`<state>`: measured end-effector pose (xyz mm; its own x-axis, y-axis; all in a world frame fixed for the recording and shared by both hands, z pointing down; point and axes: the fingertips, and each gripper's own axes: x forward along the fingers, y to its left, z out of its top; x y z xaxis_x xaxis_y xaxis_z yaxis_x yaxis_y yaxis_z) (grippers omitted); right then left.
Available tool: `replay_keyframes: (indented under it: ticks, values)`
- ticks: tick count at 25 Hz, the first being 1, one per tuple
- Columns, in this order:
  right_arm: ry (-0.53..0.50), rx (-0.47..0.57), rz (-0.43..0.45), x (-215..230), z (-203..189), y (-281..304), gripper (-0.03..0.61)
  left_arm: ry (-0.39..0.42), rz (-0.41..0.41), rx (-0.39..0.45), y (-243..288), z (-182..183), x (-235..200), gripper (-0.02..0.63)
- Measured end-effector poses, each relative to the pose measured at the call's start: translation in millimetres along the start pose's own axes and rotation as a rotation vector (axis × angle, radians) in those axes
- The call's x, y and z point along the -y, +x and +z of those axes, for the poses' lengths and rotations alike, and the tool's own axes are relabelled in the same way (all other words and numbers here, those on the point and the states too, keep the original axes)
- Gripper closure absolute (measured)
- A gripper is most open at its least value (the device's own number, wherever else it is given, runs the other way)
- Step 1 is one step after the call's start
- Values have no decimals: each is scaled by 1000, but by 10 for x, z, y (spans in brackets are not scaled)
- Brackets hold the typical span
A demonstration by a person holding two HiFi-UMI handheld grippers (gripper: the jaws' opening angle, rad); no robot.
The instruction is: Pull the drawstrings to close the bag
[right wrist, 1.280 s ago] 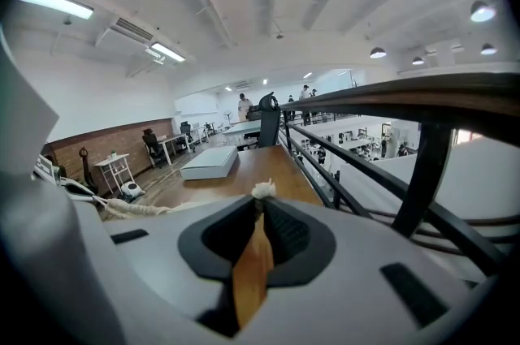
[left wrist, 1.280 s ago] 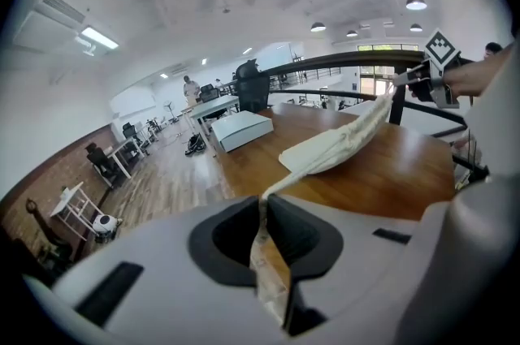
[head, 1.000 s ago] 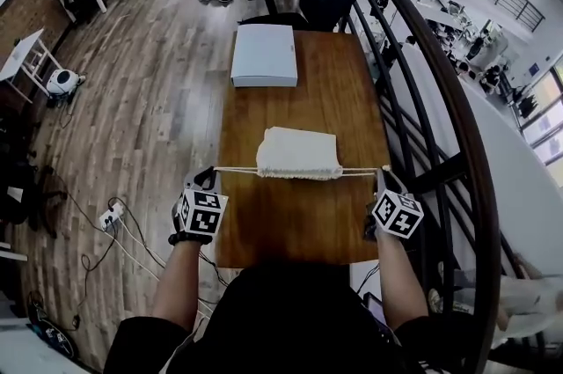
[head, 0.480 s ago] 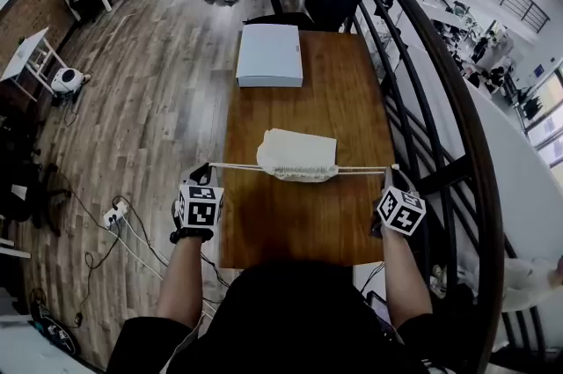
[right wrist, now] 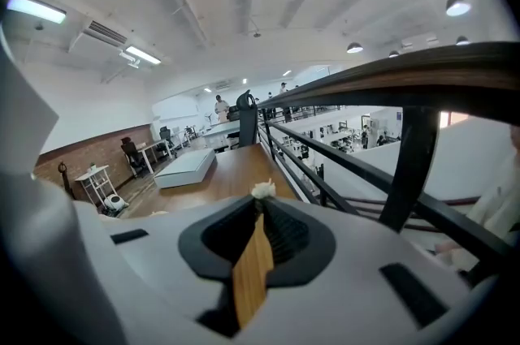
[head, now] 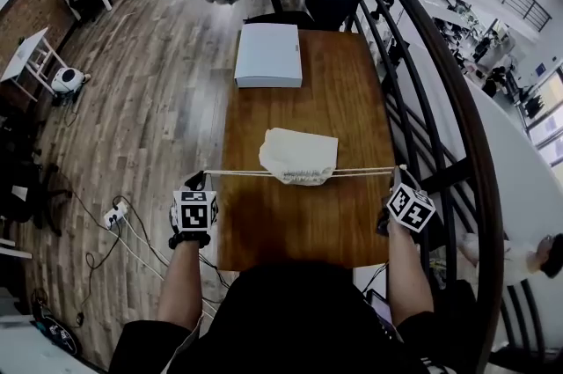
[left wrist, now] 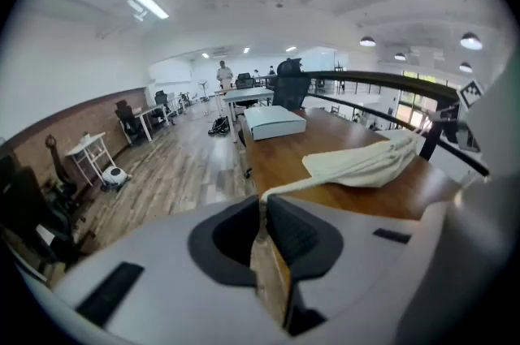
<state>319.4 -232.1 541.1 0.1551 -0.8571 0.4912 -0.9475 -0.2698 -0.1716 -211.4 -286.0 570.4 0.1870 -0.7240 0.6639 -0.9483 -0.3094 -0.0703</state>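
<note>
- Two grippers, both clamped on cord. The left gripper (head: pixel 197 179) sits just off the desk's left edge, jaws pressed together on one end of the drawstrings (head: pixel 242 173). The right gripper (head: pixel 401 173) is past the right edge, jaws closed on the knotted tuft at the other end.
- The cream drawstring bag (head: pixel 299 154) lies around the middle of the wooden desk (head: pixel 343 91), a bit toward the near edge. Its gathered mouth faces me and the cords are stretched nearly straight across the full width. The mouth looks mostly cinched, so I'd guess the pull is close to done.
- What could go sideways:
  - The right side only has that little knot to hang on to, so a harder tug could pop it out of the jaws.
  - Uneven pulling could drag the bag toward one edge instead of closing it.
  - The right gripper is close to the black railing (head: pixel 440 91), so going further outward might bump it.
- View differences:
  - Only the head view shows both grippers and the whole cord line, plus the flat white box (head: pixel 268 54) at the far end.
  - The left gripper view shows the cord running from its jaws up to the bunched fabric.
  - The right gripper view shows the knot poking out between its jaws, but the bag barely shows there, if at all.
</note>
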Motion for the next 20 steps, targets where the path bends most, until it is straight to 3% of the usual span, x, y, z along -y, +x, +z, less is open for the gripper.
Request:
replay_keyframes:
  ticks: [7,10,15,20]
  values:
    - [-98,0,-7,-9,-20,22,548,21,8,-1,6,-11,36,577]
    - [-58,-22,17,35,-72,40,548,65,11,9,-10,13,-13,577]
    - [44,-43,-4,156,-210,64,548,-2,-7,-32,74,-107,-28,575]
    - [-90,-87,-12,80,-346,24,548,15,-45,-79,57,-232,182,577]
